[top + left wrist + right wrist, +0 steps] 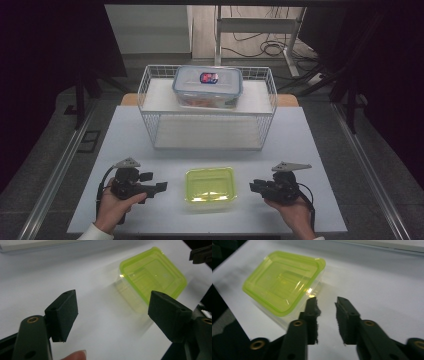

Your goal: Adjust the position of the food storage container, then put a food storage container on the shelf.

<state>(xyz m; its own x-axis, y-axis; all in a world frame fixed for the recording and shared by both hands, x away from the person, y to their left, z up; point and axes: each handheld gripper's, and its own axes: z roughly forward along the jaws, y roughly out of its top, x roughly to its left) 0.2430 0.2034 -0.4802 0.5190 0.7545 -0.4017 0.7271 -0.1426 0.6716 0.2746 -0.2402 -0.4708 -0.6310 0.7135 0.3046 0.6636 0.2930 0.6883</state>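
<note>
At lower centre, the green-lidded container (210, 187) looks light, thin, probably slippery; grip its lid rim. Left gripper (161, 187) gapes wide, right gripper (253, 186) is partly open, both empty.

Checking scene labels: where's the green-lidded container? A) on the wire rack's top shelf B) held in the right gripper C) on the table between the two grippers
C: the green-lidded container sits on the table between the left gripper and right gripper, touching neither.
</note>
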